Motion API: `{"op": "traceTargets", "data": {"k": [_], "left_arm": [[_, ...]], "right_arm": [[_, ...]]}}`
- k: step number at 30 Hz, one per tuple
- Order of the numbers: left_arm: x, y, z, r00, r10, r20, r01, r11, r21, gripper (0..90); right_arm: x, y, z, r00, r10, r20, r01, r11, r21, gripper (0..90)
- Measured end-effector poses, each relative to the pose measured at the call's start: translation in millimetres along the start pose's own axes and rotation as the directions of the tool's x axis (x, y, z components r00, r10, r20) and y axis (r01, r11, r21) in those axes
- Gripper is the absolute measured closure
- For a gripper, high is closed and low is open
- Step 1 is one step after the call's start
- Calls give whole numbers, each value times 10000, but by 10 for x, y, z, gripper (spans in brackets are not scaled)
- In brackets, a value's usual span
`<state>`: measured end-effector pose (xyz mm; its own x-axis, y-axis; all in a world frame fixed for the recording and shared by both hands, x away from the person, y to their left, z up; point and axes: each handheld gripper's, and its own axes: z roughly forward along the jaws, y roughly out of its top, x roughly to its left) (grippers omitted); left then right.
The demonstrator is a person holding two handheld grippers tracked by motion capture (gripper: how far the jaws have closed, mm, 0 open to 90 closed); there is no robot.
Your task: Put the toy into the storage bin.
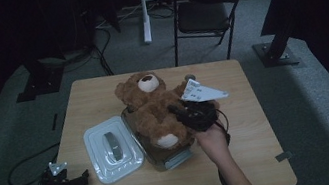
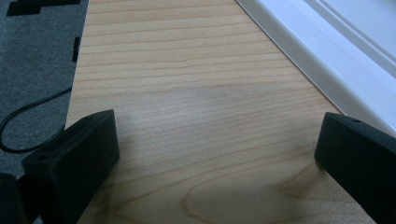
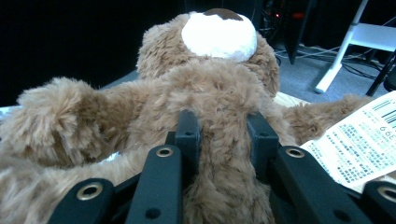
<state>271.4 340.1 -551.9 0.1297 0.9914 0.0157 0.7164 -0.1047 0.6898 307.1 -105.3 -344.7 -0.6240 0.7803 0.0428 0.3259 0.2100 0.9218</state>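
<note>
A brown teddy bear lies on its back over a grey open box in the middle of the wooden table, head toward the far side. My right gripper is shut on the bear's belly; in the right gripper view its jaws pinch a fold of fur on the teddy bear. A white paper tag hangs at the bear's side. The box's white lid lies flat to the left. My left gripper rests near the table's front left corner, open over bare wood.
A black folding chair and a white stand are on the carpet beyond the table. Black stand bases sit at both sides. A cable loops on the floor left of the table. The white lid shows at the right edge of the left gripper view.
</note>
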Motion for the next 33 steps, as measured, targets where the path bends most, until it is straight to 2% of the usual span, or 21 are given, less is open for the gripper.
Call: {"op": "traceTargets", "data": {"k": [8, 11, 17, 23, 29, 33], "left_arm": [[1, 0, 1, 10000, 8, -13, -8, 10000, -7, 6], [-1, 0, 0, 10000, 0, -12, 0, 10000, -12, 6], [-5, -2, 0, 10000, -26, -7, 26, 10000, -21, 6], [-6, -2, 0, 10000, -28, -7, 28, 10000, -24, 6], [-9, -4, 1, 10000, -44, -21, 44, 10000, -52, 6], [-10, -4, 2, 10000, -45, -23, 45, 10000, -57, 6]], "right_arm": [[212, -156, 273, 9995, -135, 291, 117, 9979, 637, 716], [257, -242, 332, 9988, -77, 476, 44, 9976, 686, 715], [301, -400, 409, 9995, 89, 300, -119, 9947, 1021, 698], [374, -519, 479, 9997, -160, 172, 136, 9907, 1356, 684], [351, -648, 564, 9998, 194, 2, -191, 9873, 1578, 684], [358, -666, 589, 9998, 215, 20, -215, 9864, 1630, 673]]}}
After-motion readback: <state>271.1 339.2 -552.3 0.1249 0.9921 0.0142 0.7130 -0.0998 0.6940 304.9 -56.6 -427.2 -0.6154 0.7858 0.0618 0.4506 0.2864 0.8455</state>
